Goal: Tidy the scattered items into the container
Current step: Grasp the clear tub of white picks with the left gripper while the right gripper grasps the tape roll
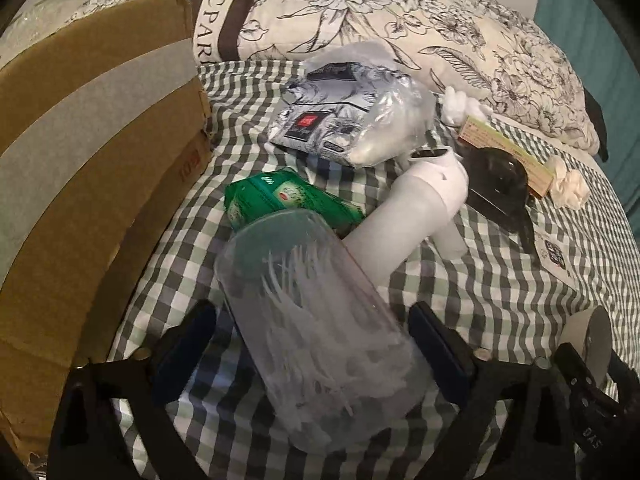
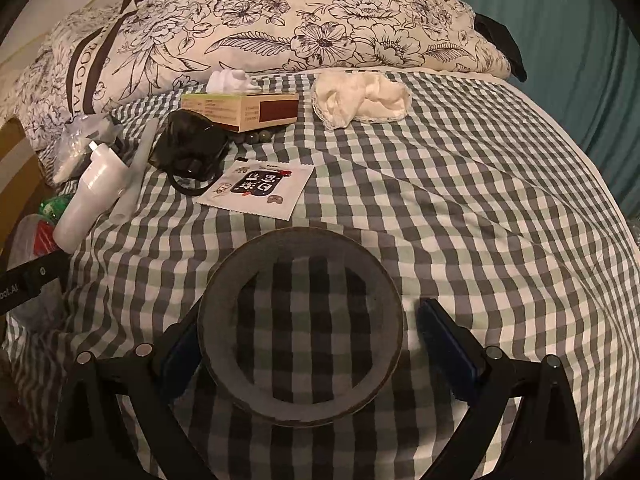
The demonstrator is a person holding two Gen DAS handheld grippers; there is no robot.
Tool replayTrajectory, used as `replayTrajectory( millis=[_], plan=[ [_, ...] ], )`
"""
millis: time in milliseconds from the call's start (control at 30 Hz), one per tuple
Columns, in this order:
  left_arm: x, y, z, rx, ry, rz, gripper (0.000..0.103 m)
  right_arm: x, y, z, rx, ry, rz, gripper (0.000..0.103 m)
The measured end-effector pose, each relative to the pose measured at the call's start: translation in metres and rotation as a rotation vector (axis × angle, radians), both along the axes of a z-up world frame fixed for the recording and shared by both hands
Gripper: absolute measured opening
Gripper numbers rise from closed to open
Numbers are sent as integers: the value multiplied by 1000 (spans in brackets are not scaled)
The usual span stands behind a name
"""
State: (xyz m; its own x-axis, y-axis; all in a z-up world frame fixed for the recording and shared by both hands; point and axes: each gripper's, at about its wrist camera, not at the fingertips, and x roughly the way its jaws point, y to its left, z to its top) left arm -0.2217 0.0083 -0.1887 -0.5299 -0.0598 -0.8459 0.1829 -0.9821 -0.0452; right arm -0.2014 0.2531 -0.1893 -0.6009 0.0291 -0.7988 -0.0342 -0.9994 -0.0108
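Note:
In the left wrist view my left gripper (image 1: 312, 340) stands open around a clear plastic jar (image 1: 316, 320) of white picks that lies on the checked bedsheet; the pads flank it with small gaps. The cardboard box (image 1: 92, 168) stands just left. Beyond the jar lie a green packet (image 1: 280, 200), a white bottle (image 1: 412, 208) and a plastic-wrapped package (image 1: 352, 108). In the right wrist view my right gripper (image 2: 316, 344) is open around a grey tape ring (image 2: 300, 324); its left pad touches the ring, the right pad stands apart.
A tissue box (image 2: 244, 110), black sunglasses (image 2: 188, 148), a white sachet (image 2: 256, 188) and a cream cloth (image 2: 360, 96) lie on the sheet. A floral pillow (image 2: 280, 20) runs along the back. A teal curtain (image 2: 580, 60) hangs right.

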Motion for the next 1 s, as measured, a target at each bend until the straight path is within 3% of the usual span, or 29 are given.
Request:
replayTrajectory(
  millis=[100,233,467,1000],
  plan=[
    [1,4,1,-17,-9,-11,88,0,-1,1,14,6,3,98],
    [4,1,3,-4,-15,-12,84,4,-5,3,2,12,21,82],
    [19,-2,10,-1,-11,-13,74,18,-6,15,28,42,2,82],
    [62,3,42,1,37,-54,67,68,-1,61,-31,102,3,82]
  ],
)
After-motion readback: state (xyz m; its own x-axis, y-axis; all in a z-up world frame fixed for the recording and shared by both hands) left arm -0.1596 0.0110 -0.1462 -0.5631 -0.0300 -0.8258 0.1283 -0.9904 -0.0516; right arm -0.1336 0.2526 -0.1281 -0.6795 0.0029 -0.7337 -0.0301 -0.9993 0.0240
